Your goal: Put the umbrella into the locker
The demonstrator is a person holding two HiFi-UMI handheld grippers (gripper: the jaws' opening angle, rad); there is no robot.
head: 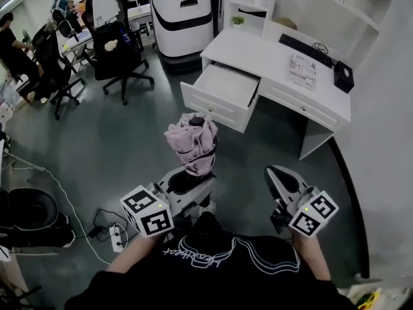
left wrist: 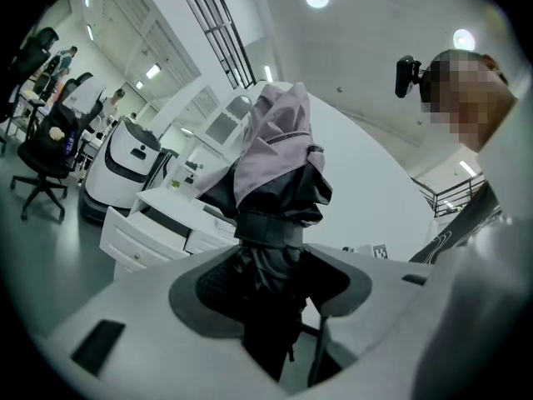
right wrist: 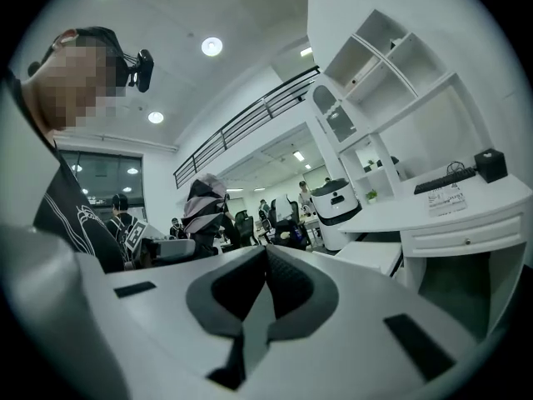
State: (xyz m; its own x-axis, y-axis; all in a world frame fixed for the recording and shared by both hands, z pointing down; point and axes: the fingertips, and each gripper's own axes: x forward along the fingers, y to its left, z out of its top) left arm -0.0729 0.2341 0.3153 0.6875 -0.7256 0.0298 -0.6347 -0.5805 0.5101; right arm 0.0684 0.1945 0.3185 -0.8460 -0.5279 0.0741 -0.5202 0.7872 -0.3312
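A folded pink and black umbrella [head: 193, 144] stands upright in my left gripper [head: 190, 179], whose jaws are shut on its dark lower part. The left gripper view shows the umbrella [left wrist: 275, 157] rising out of the left gripper [left wrist: 266, 273], with the pads pressed on both of its sides. My right gripper [head: 277, 176] is held beside it on the right, shut, with nothing in it. In the right gripper view the right gripper [right wrist: 266, 252] has its tips touching, and the umbrella [right wrist: 202, 202] shows off to the left. Ahead, a white drawer [head: 222, 86] stands pulled open from the white desk [head: 271, 57].
On the desk lie a keyboard [head: 306, 49], a booklet [head: 303, 70] and a black box [head: 343, 76]. A white machine [head: 182, 18] stands left of the desk. Black office chairs [head: 119, 57] fill the far left. A power strip [head: 118, 236] and cables lie on the floor.
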